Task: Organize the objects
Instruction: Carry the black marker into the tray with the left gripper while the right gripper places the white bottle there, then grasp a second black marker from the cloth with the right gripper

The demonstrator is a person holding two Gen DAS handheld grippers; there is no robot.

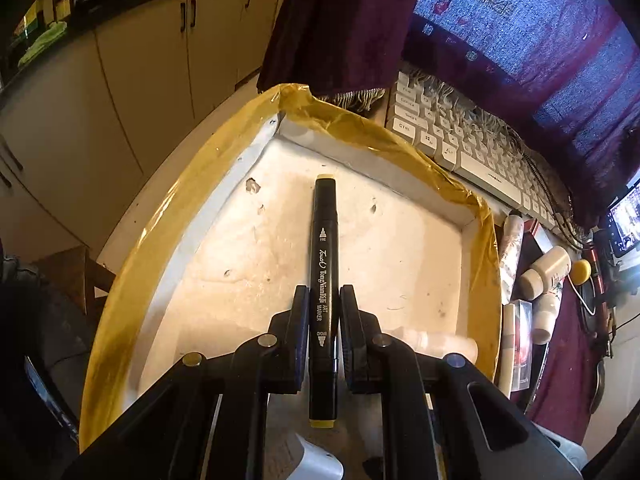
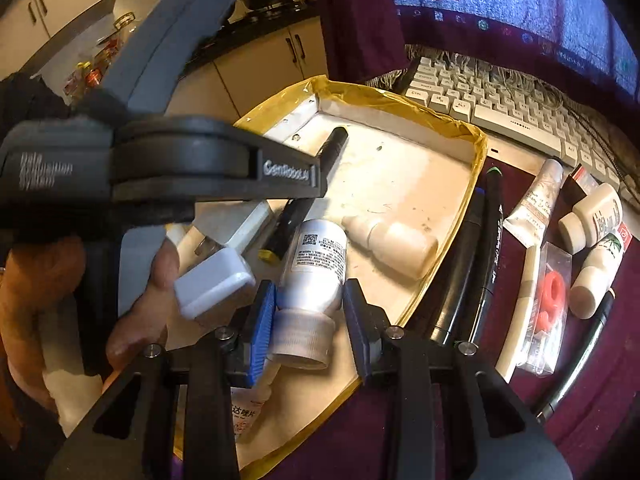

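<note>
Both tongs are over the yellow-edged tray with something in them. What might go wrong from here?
1. The left tongs grip the black marker below its middle; it may pivot on release.
2. The white bottle sits loosely between the right tongs and may slip.
3. Crowded tray corner: the bottle could knock the lying bottle.

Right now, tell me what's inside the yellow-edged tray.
In the tray: a white capped bottle, a grey-capped white bottle between the right fingers, and a small white box. The left gripper covers the rest.

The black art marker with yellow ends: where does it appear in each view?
Left wrist: black art marker centre, clamped in the left gripper above the tray.
Right wrist: left of centre, partly hidden behind that gripper.
Shared landmark: yellow-edged tray.
</note>
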